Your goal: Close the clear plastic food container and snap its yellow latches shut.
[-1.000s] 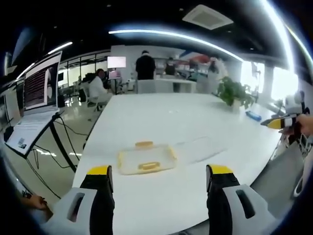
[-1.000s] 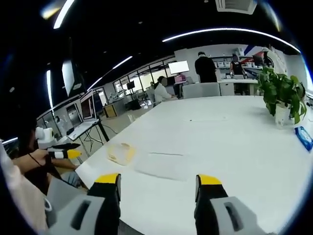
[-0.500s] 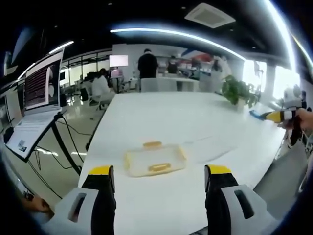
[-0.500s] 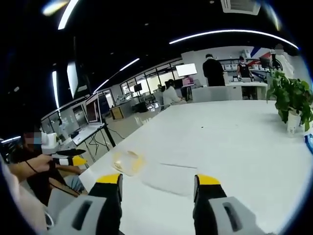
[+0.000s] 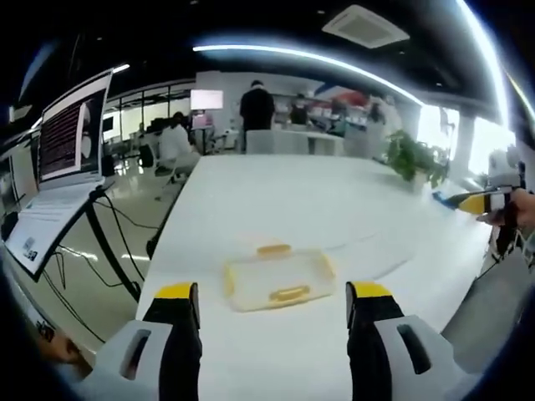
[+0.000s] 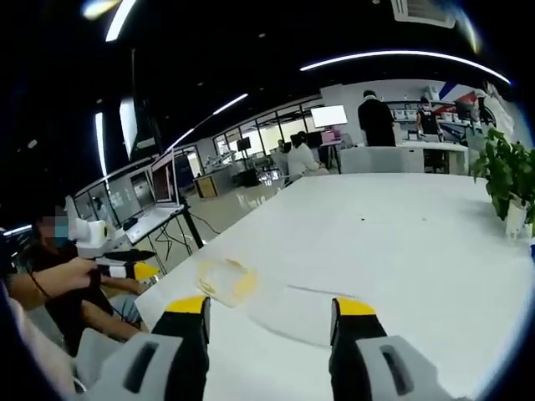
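A clear, shallow, rectangular container (image 5: 278,280) lies flat near the near edge of a white table (image 5: 276,192). Its base has yellow trim, with one yellow latch (image 5: 289,293) on its near long side and another (image 5: 273,249) on its far long side. Its clear lid (image 5: 368,257) lies flat on the table just to its right.

Both grippers (image 5: 269,301) (image 6: 269,313): grey bodies, black jaws, yellow tips
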Demonstrator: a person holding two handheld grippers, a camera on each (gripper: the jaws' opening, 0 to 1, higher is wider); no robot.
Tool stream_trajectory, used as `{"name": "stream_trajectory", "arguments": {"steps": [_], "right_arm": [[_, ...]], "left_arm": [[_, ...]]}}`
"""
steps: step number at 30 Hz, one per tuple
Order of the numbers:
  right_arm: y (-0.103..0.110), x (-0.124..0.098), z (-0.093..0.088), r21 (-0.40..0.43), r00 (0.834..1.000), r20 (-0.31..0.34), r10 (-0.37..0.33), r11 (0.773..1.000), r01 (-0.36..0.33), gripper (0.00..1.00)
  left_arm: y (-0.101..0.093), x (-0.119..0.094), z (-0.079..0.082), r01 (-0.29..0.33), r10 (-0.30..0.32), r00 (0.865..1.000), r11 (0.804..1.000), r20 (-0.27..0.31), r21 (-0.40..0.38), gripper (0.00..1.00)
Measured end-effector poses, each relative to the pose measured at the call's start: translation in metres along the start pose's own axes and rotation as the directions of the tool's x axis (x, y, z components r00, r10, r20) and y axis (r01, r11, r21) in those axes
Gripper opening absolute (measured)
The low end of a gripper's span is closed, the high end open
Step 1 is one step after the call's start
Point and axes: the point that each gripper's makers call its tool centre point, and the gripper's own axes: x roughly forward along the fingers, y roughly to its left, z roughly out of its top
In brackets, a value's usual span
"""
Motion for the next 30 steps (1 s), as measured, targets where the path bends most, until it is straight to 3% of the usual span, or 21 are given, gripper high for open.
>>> {"name": "stream_trajectory", "arguments": {"steps": [17, 20, 30], "right_arm": [[0.029, 0.054, -0.001, 0.000, 0.998, -0.046, 0.038, 0.999, -0.038, 0.53], [0.032, 0.061, -0.003, 0.021, 0.998, -0.042, 0.042, 0.999, -0.041, 0.47], [0.042, 0.094, -0.006, 0.023, 0.997, -0.071, 0.043, 0.999, -0.042, 0.45]], "left_arm": [[0.021, 0.040, -0.001, 0.015, -0.015, 0.999, 1.000, -0.041, 0.001, 0.64], [0.025, 0.046, -0.001, 0.015, -0.015, 0.999, 1.000, -0.043, -0.002, 0.61], [0.037, 0.065, -0.005, 0.000, -0.001, 0.998, 1.000, -0.059, -0.016, 0.51]]}}
